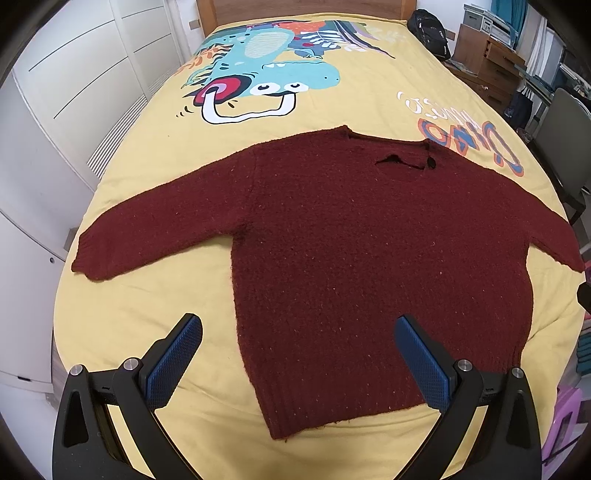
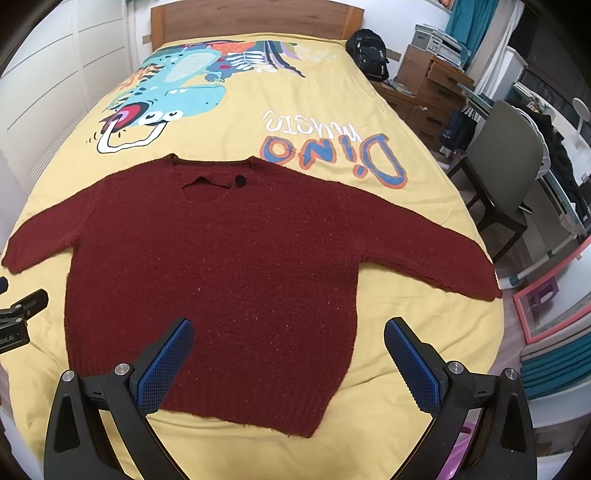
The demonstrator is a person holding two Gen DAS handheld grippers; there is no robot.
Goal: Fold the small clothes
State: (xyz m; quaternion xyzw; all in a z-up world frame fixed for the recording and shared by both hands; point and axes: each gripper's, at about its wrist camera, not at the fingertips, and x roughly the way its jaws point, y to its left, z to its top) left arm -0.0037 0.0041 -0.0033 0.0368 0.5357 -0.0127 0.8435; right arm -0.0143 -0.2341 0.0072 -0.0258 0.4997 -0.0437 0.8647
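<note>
A dark red knitted sweater (image 1: 332, 236) lies spread flat across the near end of a bed, both sleeves out to the sides, its ribbed hem toward my cameras and its neckline toward the headboard (image 2: 255, 16) at the top of the frame. It fills the middle of both views. It rests on a yellow bedspread (image 1: 369, 107) printed with a turquoise dinosaur (image 1: 266, 59) in the upper centre and the words "Dino music" (image 2: 332, 151), which read upside down from here.

My left gripper (image 1: 297, 332) hangs over the hem at the bottom of its view, blue-padded fingers (image 1: 177, 354) spread wide and holding nothing; the left pad sits over bare bedspread, the right one over the knit. My right gripper (image 2: 288, 336) is likewise wide apart and empty in the lower part of its view, the left pad over the sweater body, the right pad over the bedspread just beside the sweater's edge. I cannot tell whether either touches the fabric.

White wardrobe doors (image 1: 85, 59) line the left side. On the right of the right wrist view stand a grey-green chair (image 2: 506, 162), a wooden drawer unit (image 2: 432, 92) and a black backpack (image 2: 369, 53) near the headboard.
</note>
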